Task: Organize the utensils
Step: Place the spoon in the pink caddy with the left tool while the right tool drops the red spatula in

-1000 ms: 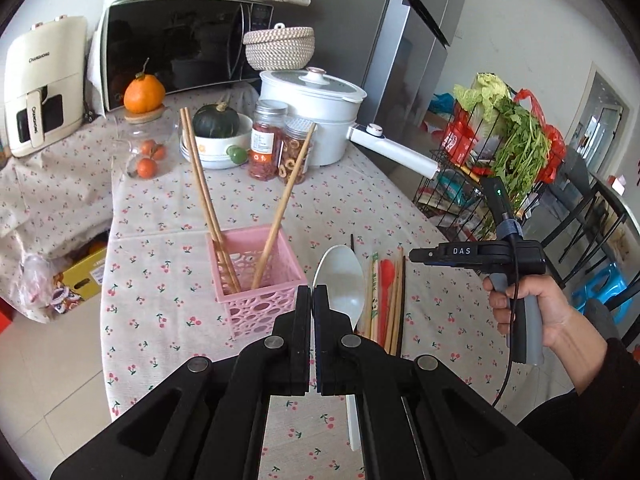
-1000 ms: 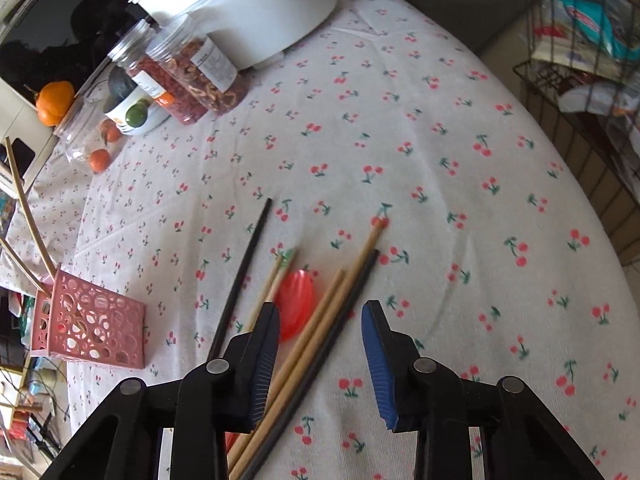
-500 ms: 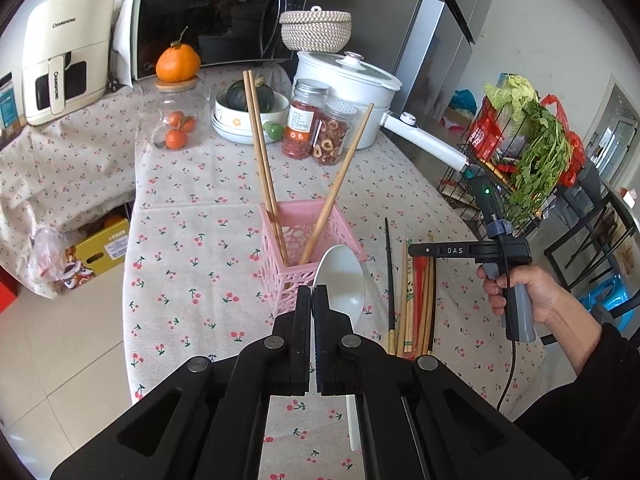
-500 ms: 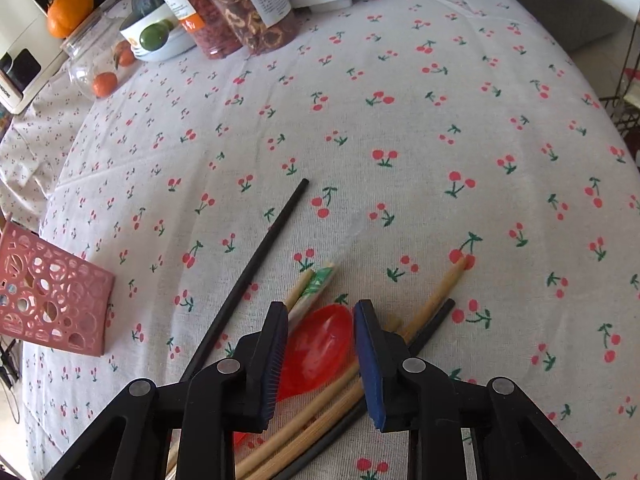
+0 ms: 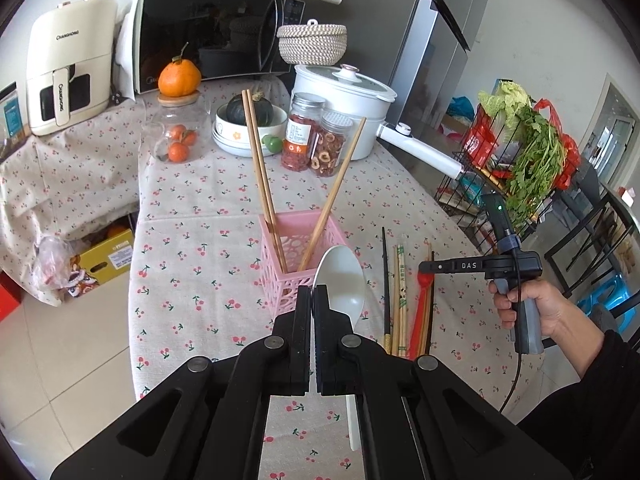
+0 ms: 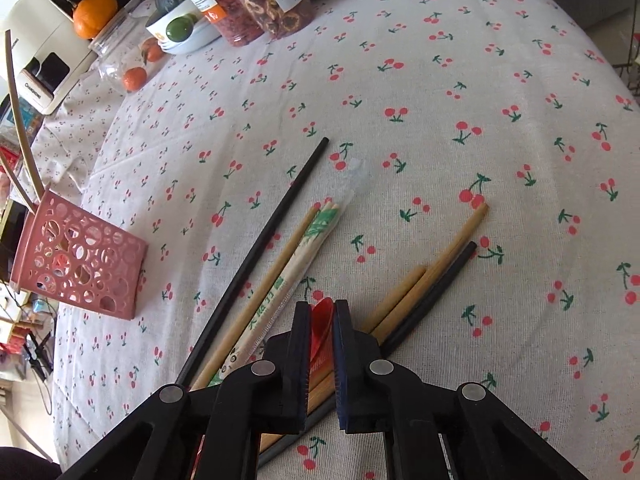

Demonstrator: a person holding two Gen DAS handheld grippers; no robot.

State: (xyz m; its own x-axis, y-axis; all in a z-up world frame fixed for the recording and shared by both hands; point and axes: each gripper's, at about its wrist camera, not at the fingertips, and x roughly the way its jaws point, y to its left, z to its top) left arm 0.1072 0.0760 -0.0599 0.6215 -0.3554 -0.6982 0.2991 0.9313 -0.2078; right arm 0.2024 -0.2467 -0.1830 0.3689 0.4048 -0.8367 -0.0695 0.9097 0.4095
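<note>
My left gripper (image 5: 311, 300) is shut on a white spoon (image 5: 340, 284), held just in front of the pink perforated basket (image 5: 298, 268), which holds three wooden chopsticks (image 5: 260, 176). My right gripper (image 6: 322, 312) is shut on a red spoon (image 6: 322, 320) that lies among loose chopsticks on the cherry-print tablecloth (image 6: 440, 120): a black one (image 6: 256, 256), a wrapped pair (image 6: 288, 276), wooden ones (image 6: 436, 264) and another black one (image 6: 436, 288). In the left wrist view the right gripper (image 5: 426, 268) hovers over the red spoon (image 5: 422, 304). The basket also shows in the right wrist view (image 6: 76, 256).
At the back of the table stand a glass jar of oranges (image 5: 178, 128), a bowl with a squash (image 5: 248, 124), two snack jars (image 5: 316, 140) and a white pot (image 5: 344, 100) with a long handle. A microwave (image 5: 212, 36) stands behind. A wire rack of greens (image 5: 524, 160) is at the right.
My right gripper has moved down and forward and closed its jaws on the red spoon. My left gripper, still holding the white spoon, has drawn closer to the pink basket.
</note>
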